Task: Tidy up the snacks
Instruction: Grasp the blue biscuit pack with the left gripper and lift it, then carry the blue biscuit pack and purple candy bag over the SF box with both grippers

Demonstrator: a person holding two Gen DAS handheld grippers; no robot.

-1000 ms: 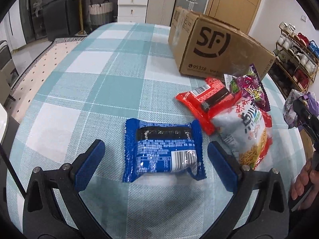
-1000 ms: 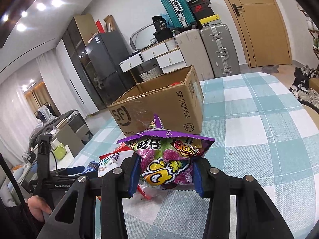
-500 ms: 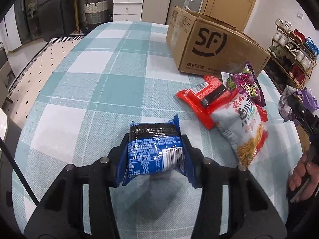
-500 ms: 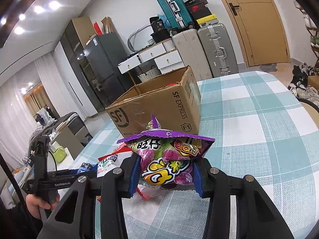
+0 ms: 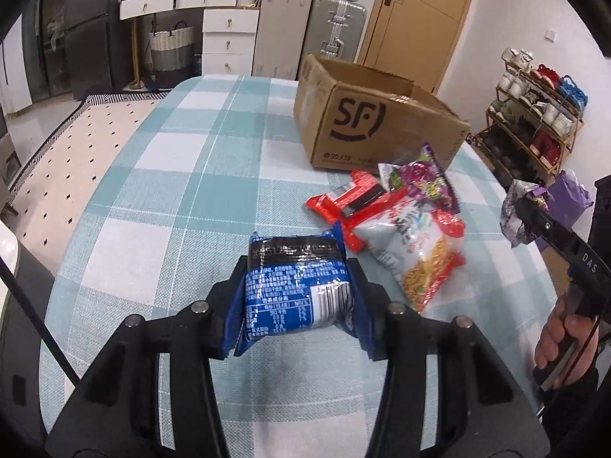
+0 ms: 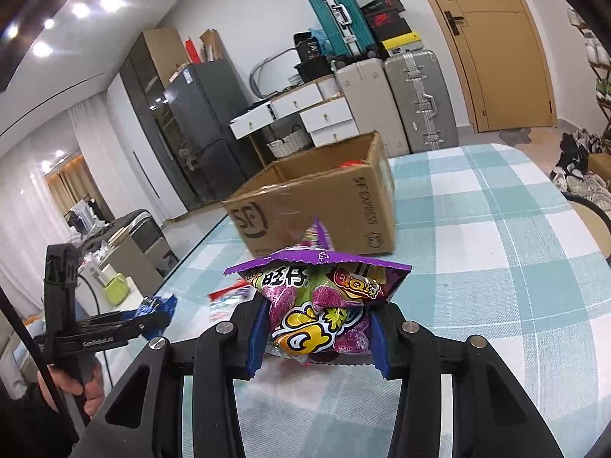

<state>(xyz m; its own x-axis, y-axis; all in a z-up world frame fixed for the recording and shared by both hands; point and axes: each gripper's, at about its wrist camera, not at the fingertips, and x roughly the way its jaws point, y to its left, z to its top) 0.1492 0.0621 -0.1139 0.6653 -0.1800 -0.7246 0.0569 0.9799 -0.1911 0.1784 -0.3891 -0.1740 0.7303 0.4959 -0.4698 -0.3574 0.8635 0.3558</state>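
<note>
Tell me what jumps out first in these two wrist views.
Both grippers are loaded: the left hand-held gripper is shut on a blue snack pack, and the right hand-held gripper is shut on a purple gummy bag. Beyond them, the open SF cardboard box sits on the teal checked tablecloth, with a red packet and other snack bags lying in front of it.
</note>
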